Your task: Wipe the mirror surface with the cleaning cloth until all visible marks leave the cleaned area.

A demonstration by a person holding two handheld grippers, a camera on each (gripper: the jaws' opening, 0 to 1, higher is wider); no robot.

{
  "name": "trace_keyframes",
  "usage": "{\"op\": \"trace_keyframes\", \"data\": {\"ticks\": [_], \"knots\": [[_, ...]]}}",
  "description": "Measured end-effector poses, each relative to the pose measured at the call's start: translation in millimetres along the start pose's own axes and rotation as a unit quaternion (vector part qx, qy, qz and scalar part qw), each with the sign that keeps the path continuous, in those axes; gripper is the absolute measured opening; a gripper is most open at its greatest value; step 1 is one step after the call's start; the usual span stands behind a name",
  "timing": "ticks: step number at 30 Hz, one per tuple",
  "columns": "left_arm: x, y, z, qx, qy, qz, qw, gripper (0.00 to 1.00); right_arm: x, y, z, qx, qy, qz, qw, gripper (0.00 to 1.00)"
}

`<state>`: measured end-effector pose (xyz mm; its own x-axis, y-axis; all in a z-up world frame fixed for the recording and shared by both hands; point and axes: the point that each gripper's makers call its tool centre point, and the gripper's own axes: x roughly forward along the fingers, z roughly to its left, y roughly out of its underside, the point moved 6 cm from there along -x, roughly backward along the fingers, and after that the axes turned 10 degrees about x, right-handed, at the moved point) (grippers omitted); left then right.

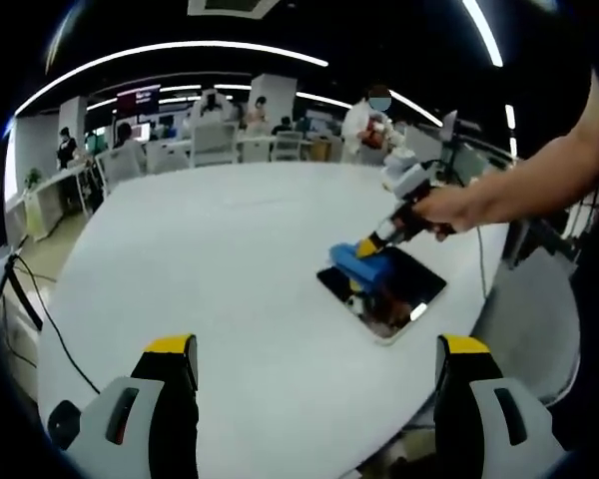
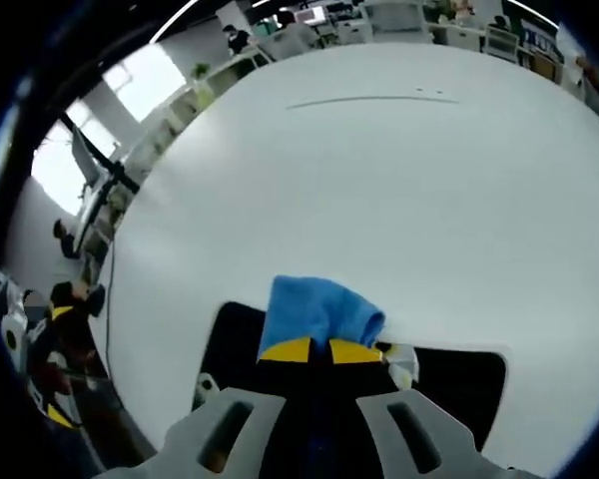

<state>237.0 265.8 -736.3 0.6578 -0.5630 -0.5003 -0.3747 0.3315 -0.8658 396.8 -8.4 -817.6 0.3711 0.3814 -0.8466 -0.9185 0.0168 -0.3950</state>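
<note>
The mirror (image 1: 404, 289) is a dark rectangular pane with a pale rim, lying flat near the right edge of the white table (image 1: 210, 259). A blue cleaning cloth (image 1: 359, 263) rests on its far-left part. A person's hand (image 1: 459, 205) holds my right gripper (image 1: 365, 247) down on the cloth. In the right gripper view, the yellow-tipped jaws of my right gripper (image 2: 319, 350) are shut on the bunched blue cloth (image 2: 319, 307), pressed against the mirror (image 2: 459, 384). My left gripper (image 1: 316, 346) hovers over the near table, open and holding nothing.
The table (image 2: 379, 180) is broad and round; its edge drops off just right of the mirror. A thin cable (image 2: 369, 98) lies across its far side. Black cables (image 1: 30, 299) hang off its left. Desks, chairs and people (image 1: 210, 125) fill the office behind.
</note>
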Motion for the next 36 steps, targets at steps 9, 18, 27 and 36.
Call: {"op": "trace_keyframes", "data": {"ticks": [9, 18, 27, 36], "knots": [[-2.7, 0.2, 0.1, 0.006, -0.005, 0.008, 0.9999, 1.0, -1.8, 7.4, 3.8, -0.003, 0.004, -0.001, 1.0, 0.0], [-3.3, -1.8, -4.5, 0.008, -0.011, 0.001, 0.9999, 1.0, -6.9, 23.7, 7.2, -0.003, -0.004, 0.005, 1.0, 0.0], [-1.5, -2.6, -12.6, 0.009, -0.006, 0.002, 0.9999, 1.0, -13.2, 43.1, 16.5, -0.008, -0.013, 0.007, 0.9999, 0.0], [-0.7, 0.4, -16.8, 0.005, -0.011, 0.006, 0.9999, 1.0, -19.9, 60.6, 20.5, 0.005, -0.022, -0.001, 0.9997, 0.0]]}}
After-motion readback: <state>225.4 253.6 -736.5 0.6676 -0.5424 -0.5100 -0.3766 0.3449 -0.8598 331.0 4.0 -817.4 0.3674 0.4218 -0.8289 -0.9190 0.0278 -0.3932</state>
